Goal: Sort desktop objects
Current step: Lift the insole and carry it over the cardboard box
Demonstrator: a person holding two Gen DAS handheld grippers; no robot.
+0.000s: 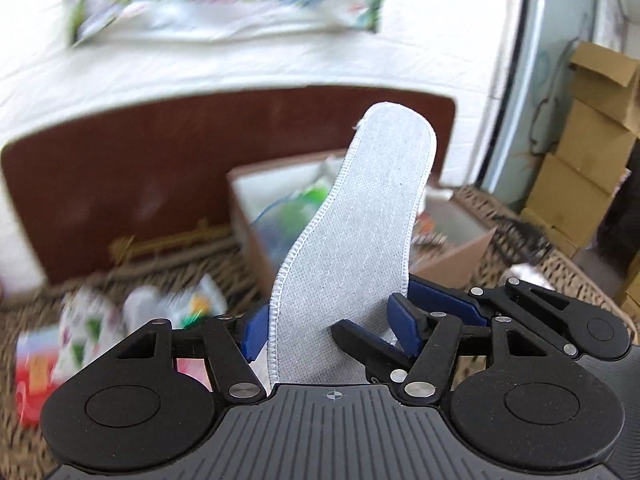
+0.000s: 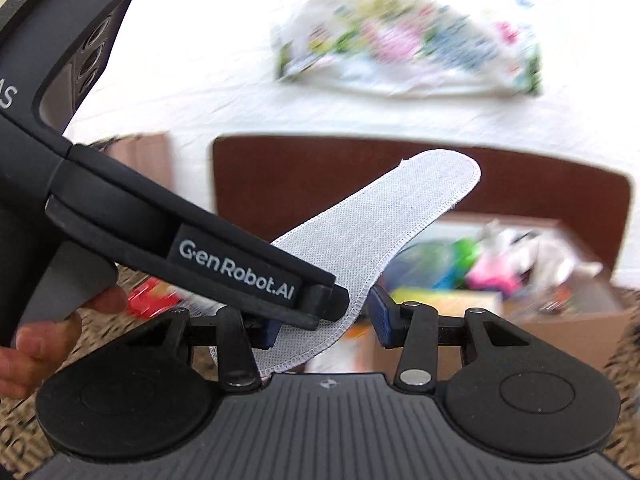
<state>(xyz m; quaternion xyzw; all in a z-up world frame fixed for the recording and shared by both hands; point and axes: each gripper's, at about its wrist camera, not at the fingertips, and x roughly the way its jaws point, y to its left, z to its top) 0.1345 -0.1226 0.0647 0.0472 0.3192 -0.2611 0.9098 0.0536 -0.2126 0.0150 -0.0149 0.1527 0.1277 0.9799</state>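
A grey fabric insole (image 1: 360, 216) with white stitched edging stands up between the blue pads of my left gripper (image 1: 326, 330), held above the woven surface. In the right wrist view the insole (image 2: 384, 224) slants up to the right. There the left gripper's black body (image 2: 224, 264) reaches in from the left and clamps the insole's heel end. My right gripper (image 2: 324, 326) has its blue pads apart on either side of the insole's lower end, with a clear gap at the right pad (image 2: 380, 320).
An open cardboard box (image 1: 448, 256) with mixed colourful items stands behind the insole; it also shows in the right wrist view (image 2: 568, 320). Loose packets (image 1: 96, 328) lie on the woven mat at left. A dark brown board (image 1: 120, 168), white bedding and stacked cartons (image 1: 592, 152) lie beyond.
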